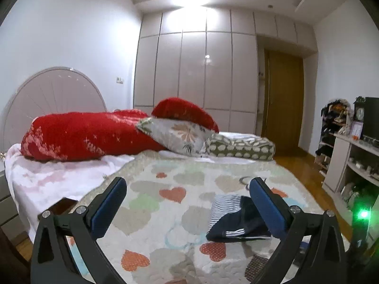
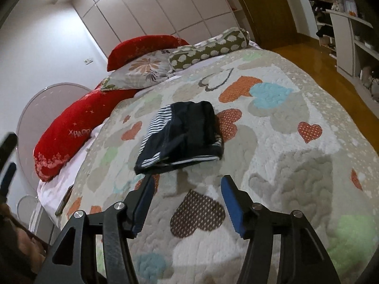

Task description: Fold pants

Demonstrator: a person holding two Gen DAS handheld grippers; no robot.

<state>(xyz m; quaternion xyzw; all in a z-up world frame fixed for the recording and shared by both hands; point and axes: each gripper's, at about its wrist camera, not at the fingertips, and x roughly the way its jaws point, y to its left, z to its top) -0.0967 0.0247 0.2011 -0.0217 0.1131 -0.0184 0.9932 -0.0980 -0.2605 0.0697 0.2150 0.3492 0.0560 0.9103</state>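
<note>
This is a bedroom in a home. A wide bed covered by a quilted cream bedspread printed with coloured hearts [image 2: 272, 127] fills the room, backed by a rounded pale headboard [image 1: 54, 90]. Long red plush bolsters [image 1: 83, 137] and a floral grey pillow [image 1: 175, 135] lie at its head. A wall of glossy white floor-to-ceiling wardrobe doors [image 1: 194, 71] stands beyond, beside a brown wooden door [image 1: 284, 99]. White open shelves crowded with small household items [image 1: 350, 156] line the polished wooden floor [image 2: 331, 71].
</note>
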